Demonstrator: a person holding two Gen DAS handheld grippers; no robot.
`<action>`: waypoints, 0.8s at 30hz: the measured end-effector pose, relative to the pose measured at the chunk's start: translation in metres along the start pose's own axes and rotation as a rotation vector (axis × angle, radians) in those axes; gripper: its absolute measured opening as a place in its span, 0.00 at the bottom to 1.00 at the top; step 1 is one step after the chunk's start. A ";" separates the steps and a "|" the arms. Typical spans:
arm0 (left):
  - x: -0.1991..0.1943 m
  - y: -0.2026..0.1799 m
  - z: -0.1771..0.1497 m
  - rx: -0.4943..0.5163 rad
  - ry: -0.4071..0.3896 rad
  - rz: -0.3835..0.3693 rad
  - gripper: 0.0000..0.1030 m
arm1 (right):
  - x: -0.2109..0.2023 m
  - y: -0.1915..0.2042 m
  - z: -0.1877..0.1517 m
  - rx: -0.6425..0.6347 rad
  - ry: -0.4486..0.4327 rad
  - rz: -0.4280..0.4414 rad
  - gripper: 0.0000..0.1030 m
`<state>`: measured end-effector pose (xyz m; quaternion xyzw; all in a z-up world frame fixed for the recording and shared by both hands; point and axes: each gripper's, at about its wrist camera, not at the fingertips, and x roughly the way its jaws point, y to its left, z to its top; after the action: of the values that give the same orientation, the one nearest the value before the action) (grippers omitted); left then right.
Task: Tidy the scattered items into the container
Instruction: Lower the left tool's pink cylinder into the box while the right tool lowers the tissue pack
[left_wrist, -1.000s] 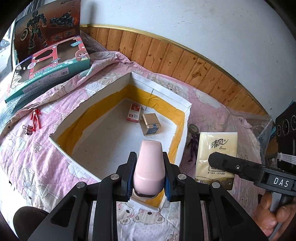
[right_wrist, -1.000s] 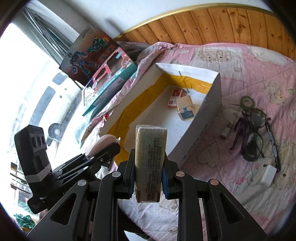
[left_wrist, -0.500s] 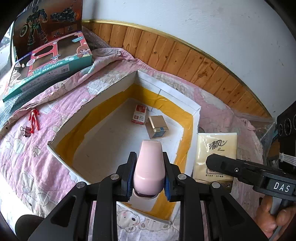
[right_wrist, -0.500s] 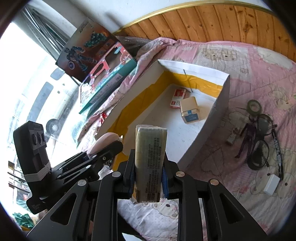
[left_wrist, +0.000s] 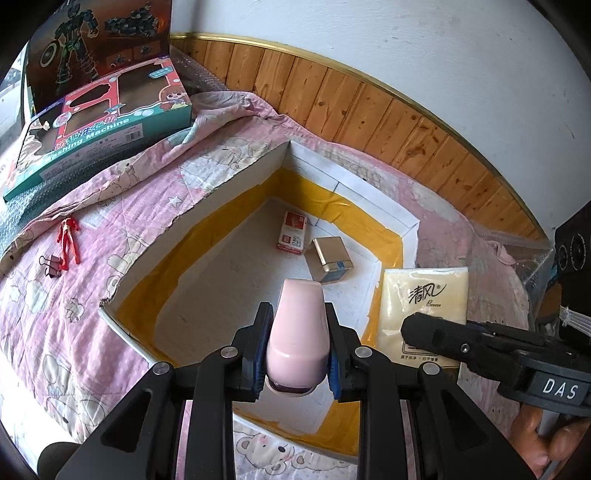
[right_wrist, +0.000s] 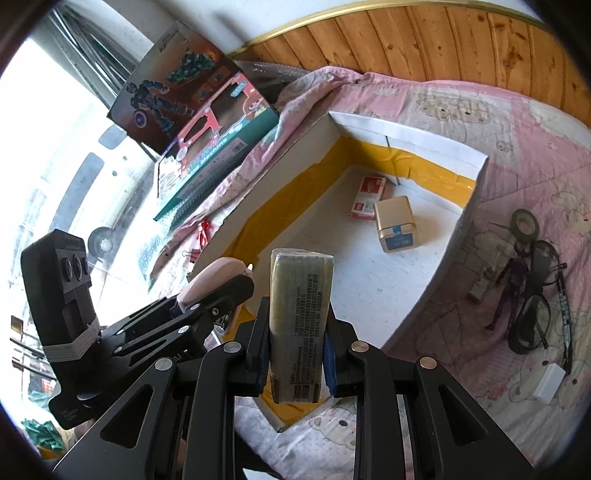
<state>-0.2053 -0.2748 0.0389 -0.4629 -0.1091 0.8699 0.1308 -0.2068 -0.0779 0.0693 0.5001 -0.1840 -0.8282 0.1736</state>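
**Both tools loaded, poised over the box**

My left tool is clamped on a pink bottle, held by its sides with the narrow end pointing forward, so I judge it can drop straight down once released. My right tool grips a tissue pack across its thin edge; from the left wrist view its broad cream face shows just beside the box's right wall. Both loads hang over the near end of the white box, the container lined with yellow tape, which sits on the pink bedspread. I hold them side by side, I think, to unload together without collision.

Further in, a red-and-white carton and a gold tin already lie near the far corner, leaving bare floor under my tools.

Outside, a red figure and binder clip wait left; glasses, a tape roll and a dark figure wait right.
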 end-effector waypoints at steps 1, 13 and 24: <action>0.000 0.001 0.000 -0.001 0.000 0.000 0.26 | 0.002 0.001 0.001 -0.001 0.002 -0.001 0.24; 0.008 0.017 0.016 -0.019 0.012 -0.008 0.26 | 0.020 0.003 0.016 -0.006 0.033 -0.028 0.24; 0.025 0.014 0.035 -0.006 0.048 -0.008 0.26 | 0.043 0.004 0.030 -0.026 0.085 -0.081 0.24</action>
<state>-0.2498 -0.2822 0.0346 -0.4835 -0.1106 0.8577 0.1354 -0.2517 -0.0976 0.0516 0.5395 -0.1452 -0.8149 0.1541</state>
